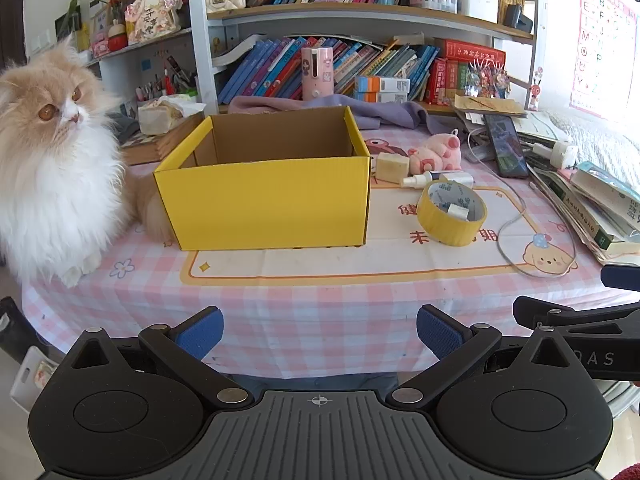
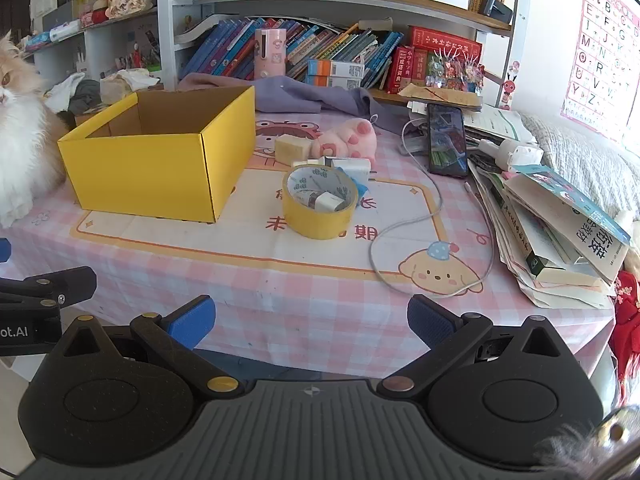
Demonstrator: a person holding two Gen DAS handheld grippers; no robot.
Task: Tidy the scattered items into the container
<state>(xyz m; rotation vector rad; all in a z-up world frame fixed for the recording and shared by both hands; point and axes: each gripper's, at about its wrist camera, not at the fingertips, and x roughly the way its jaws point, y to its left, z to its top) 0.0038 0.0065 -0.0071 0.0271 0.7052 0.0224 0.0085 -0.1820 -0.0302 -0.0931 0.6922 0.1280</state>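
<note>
An open yellow cardboard box (image 1: 264, 200) (image 2: 160, 168) stands on the pink checked tablecloth, and what shows of its inside is bare. To its right lie a yellow tape roll (image 1: 452, 214) (image 2: 320, 206) with a small white block inside it, a beige block (image 1: 393, 167) (image 2: 292, 148), a pink plush paw (image 1: 438, 152) (image 2: 348, 140), a white spray bottle (image 1: 420, 180) and a white charger (image 2: 354, 168). My left gripper (image 1: 319, 334) and right gripper (image 2: 311, 322) hover open above the table's near edge, well short of everything, with nothing between the blue pads.
A fluffy cream and white cat (image 1: 52, 168) (image 2: 20, 136) sits on the table left of the box. A phone (image 2: 447, 140), a white cable (image 2: 424, 240) and a pile of books (image 2: 560, 240) fill the right side. Bookshelves (image 1: 360, 16) stand behind.
</note>
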